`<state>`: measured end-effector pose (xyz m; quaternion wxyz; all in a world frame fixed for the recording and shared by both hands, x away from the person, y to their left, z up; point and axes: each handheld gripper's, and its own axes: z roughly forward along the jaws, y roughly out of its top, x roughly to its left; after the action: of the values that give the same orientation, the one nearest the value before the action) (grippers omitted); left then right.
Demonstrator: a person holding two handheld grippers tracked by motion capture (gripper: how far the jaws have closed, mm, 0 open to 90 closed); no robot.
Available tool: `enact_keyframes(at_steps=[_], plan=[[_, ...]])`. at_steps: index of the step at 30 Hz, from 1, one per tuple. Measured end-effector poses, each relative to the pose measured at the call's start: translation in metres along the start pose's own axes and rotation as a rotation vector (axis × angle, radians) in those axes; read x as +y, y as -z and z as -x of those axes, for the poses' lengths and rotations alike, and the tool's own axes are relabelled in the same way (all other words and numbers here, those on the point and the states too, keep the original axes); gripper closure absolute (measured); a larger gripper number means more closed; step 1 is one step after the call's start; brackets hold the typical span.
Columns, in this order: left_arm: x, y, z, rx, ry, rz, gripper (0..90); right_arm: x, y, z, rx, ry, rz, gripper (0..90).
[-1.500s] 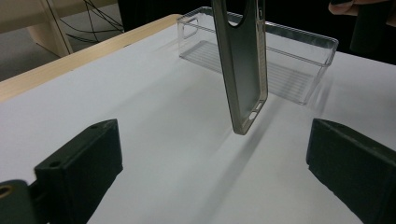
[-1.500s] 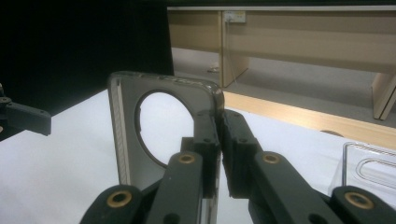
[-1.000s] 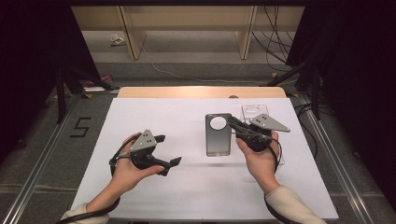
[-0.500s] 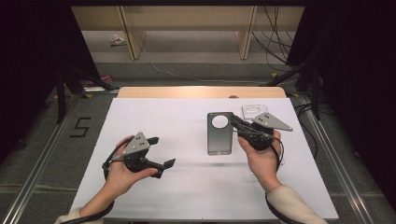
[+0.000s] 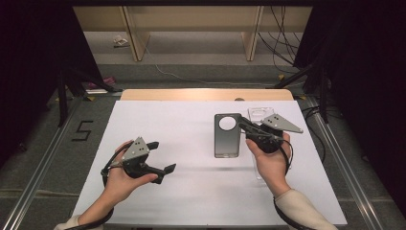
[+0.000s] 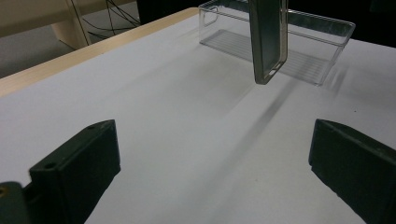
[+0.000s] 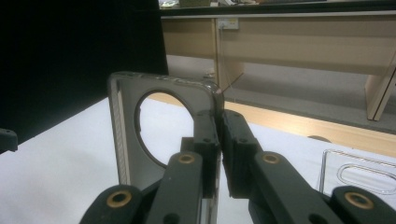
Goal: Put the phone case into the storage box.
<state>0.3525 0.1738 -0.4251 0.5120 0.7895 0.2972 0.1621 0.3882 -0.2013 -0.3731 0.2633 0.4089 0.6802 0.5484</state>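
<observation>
While the left hand-held gripper [image 5: 160, 157] gapes wide, the right hand-held gripper [image 5: 243, 125] pinches a dark phone case [image 5: 226, 135] with a round cutout.

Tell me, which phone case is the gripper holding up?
The dark grey phone case with the big round hole, pinched by the right gripper. The clear phone case lies flat on the table.

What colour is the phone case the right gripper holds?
Dark smoky grey, slightly see-through, on the phone case with its round camera hole; clearest in the high view.
</observation>
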Motion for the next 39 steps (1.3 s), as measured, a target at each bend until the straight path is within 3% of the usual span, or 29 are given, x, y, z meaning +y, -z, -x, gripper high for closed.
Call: enact_keyframes(at_steps=[39], plan=[[-0.004,-0.003,-0.003,0.000,0.002,-0.013,1.3,0.010,0.006,0.010,-0.006,-0.021,0.012,85.5]])
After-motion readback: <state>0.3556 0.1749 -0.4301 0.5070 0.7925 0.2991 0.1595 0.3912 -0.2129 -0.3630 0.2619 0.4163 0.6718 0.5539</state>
